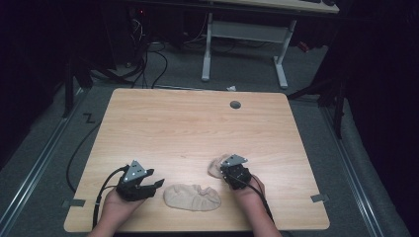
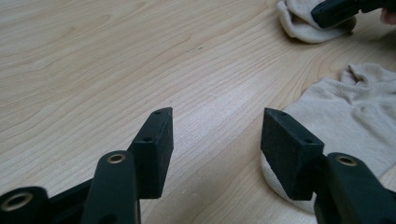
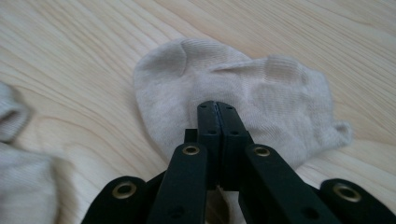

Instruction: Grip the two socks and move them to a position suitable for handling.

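A pale wooden table point(image 1: 197, 128) fills the middle of the high view, with a small round hole point(image 1: 235, 104) near its far edge. On it lie 2 beige ankle socks. The flat sock point(image 1: 192, 197) lies near the front edge, between the 2 hands. The bunched sock point(image 1: 216, 167) sits a little farther in, toward the right.

The left gripper point(image 1: 157, 183) rests low at the front left of the table, its jaws spread wide with nothing between them (in the left gripper view the flat sock point(image 2: 345, 112) lies just beside and partly under the right-hand jaw).

The right gripper point(image 3: 217, 108) has its jaws pressed together over the bunched sock point(image 3: 233, 88); whether any cloth is pinched between them I cannot tell.
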{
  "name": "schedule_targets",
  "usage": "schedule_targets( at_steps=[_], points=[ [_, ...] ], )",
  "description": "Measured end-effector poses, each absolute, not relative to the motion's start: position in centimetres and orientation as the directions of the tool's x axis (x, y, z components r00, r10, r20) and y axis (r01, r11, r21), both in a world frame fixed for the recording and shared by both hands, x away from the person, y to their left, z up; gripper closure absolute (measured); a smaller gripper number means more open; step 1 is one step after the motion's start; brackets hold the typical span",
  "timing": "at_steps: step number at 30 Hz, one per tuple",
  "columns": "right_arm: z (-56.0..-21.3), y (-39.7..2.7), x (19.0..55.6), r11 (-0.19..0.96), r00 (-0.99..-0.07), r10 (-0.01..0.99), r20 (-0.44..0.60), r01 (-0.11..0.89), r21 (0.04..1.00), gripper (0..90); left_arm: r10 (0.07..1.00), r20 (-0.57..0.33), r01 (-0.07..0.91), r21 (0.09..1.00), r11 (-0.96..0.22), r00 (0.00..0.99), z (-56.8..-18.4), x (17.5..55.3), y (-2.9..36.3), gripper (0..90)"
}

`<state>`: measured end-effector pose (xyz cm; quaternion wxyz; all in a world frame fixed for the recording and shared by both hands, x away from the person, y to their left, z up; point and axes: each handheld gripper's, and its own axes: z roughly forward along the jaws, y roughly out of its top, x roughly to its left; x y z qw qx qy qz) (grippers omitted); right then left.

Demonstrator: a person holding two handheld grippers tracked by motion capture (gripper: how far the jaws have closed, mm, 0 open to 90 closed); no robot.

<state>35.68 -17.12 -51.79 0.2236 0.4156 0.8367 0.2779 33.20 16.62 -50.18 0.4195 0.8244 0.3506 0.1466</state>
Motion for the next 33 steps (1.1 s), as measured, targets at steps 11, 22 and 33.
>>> schedule_targets(
  at_steps=[11, 22, 33],
  points=[
    [-51.4, -13.8, 35.4, 0.552, -0.630, 0.762, -0.150, 0.510, 0.660, 86.9, 0.722, -0.040, 0.462, 0.793, -0.398, 0.690, -50.1, 32.7, 17.7, 44.5],
    [-50.5, -12.2, 35.7, 0.547, -0.656, 0.740, -0.150, 0.455, 0.703, 61.5, 0.754, -0.042, 0.481, 0.792, -0.375, 0.656, -50.1, 32.1, 18.8, 44.7],
    [-51.7, -13.6, 37.1, 0.532, -0.596, 0.788, -0.157, 0.529, 0.661, 77.2, 0.747, -0.039, 0.477, 0.792, -0.382, 0.663, -50.1, 32.2, 18.3, 44.5]
  ],
)
